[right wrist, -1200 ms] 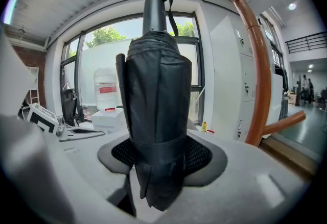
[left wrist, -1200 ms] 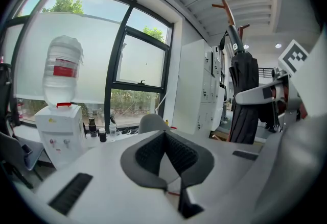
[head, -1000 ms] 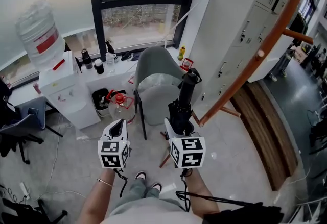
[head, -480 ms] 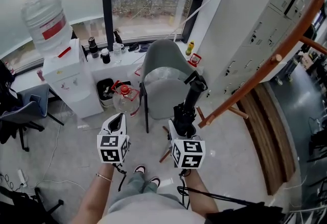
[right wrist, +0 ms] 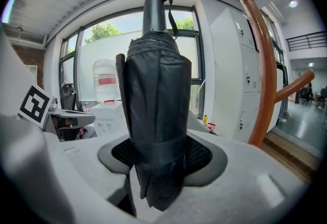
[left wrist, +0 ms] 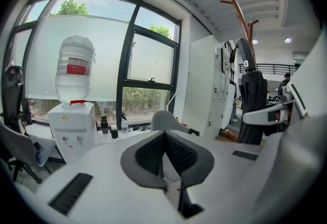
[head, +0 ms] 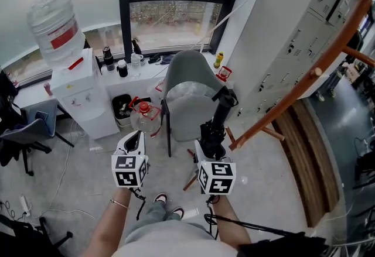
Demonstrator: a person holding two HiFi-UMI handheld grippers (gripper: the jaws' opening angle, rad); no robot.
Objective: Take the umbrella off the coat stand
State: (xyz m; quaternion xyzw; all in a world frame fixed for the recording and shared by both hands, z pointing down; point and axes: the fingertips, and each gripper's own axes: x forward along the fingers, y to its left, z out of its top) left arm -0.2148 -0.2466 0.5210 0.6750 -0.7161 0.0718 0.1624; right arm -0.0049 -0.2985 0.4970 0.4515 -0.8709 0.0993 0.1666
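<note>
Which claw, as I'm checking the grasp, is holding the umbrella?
The right claw, whose jaws are clamped on the folded black umbrella; the left claw has its jaws together with nothing between them.
</note>
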